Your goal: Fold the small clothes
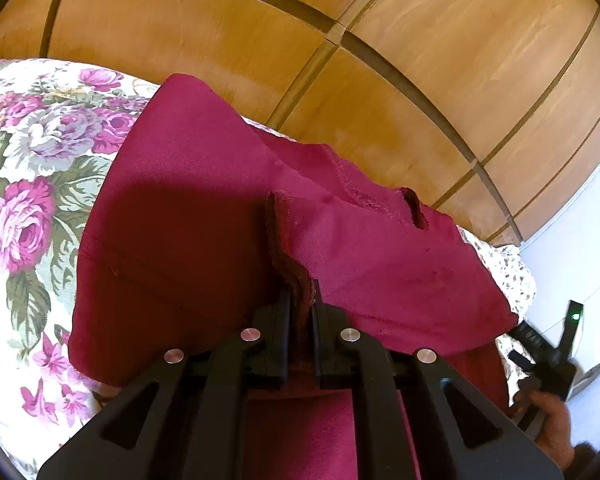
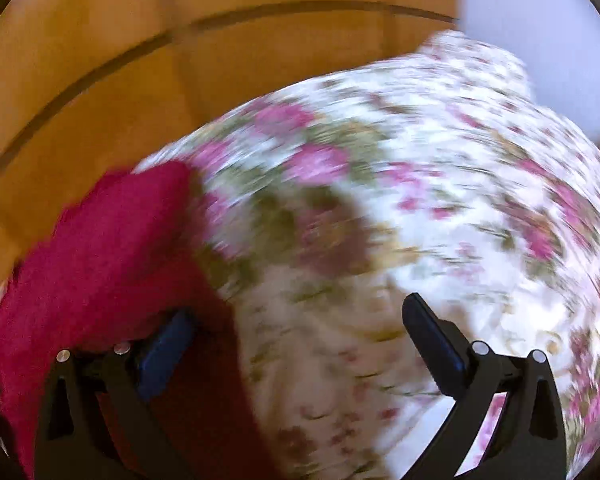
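Crimson garment (image 1: 204, 216) lifted off the floral bedspread (image 1: 28, 184), draped in a slack tent from a thick hemmed edge, far corner peaked up in front of the wooden headboard (image 1: 400, 80), lower portion trailing back onto the bed. Pinched at that hem by the left gripper (image 1: 302, 308), jaws closed tight on a doubled band of fabric rising straight out between the pads. Seen again from the right wrist view as a blurred red mass (image 2: 112, 248) along the left side of the frame, lying over and partly hiding the left finger (image 2: 164, 344) of the right gripper (image 2: 300, 340). Right gripper spread wide, nothing between the pads, bedspread (image 2: 420, 200) showing through the gap; heavy blur there, so whether cloth merely rests on that finger or catches on it cannot be told. Also visible at the right edge of the left wrist view: a hand (image 1: 552, 420) around the right gripper's handle, white wall beyond. Judged step: mid-fold, one edge raised and carried, a single-point hold only. Next move likely calling for a second grasp on the matching corner or hem, jaws closing on one layer only, then both edges laid down aligned on the bed without dragging the trailing part.
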A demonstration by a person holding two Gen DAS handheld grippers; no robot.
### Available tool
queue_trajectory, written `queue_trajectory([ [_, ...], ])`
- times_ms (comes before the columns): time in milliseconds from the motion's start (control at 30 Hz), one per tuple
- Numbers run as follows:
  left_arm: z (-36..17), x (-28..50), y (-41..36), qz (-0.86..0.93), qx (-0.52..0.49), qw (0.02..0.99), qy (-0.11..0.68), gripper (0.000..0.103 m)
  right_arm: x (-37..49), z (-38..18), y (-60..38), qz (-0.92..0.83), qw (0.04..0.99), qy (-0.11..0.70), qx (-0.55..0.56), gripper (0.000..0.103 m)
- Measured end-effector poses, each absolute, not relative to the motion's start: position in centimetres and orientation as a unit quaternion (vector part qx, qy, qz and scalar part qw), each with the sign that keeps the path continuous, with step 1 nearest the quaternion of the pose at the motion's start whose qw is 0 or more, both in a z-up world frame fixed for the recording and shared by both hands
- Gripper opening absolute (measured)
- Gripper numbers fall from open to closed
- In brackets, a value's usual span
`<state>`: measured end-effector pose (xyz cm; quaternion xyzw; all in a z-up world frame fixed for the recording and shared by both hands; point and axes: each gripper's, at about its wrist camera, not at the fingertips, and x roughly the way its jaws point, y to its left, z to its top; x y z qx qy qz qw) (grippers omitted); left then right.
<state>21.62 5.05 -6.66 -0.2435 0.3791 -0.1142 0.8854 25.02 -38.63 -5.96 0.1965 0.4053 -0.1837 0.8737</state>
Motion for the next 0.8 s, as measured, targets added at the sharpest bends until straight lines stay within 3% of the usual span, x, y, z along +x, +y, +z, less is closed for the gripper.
queue_trajectory([
  [167, -6.9, 21.8, 5.2, -0.115, -0.245, 0.886, 0.376, 0.007, 25.6, -8.1, -37.7, -0.186, 0.849, 0.469, 0.159, 0.101],
  [467, -7.3, 21.6, 5.9, -0.128, -0.266, 0.881, 0.37, 0.007, 23.1, -7.7, -39.2, -0.214, 0.83, 0.483, 0.181, 0.101],
  [633, -7.3, 21.4, 5.9, -0.129, -0.27, 0.88, 0.368, 0.007, 21.1, -4.4, -39.2, -0.219, 0.864, 0.401, 0.213, 0.101],
  [800, -7.4, 21.3, 6.0, -0.129, -0.272, 0.881, 0.366, 0.007, 24.7, -5.1, -37.2, -0.131, 0.885, 0.404, 0.193, 0.101],
])
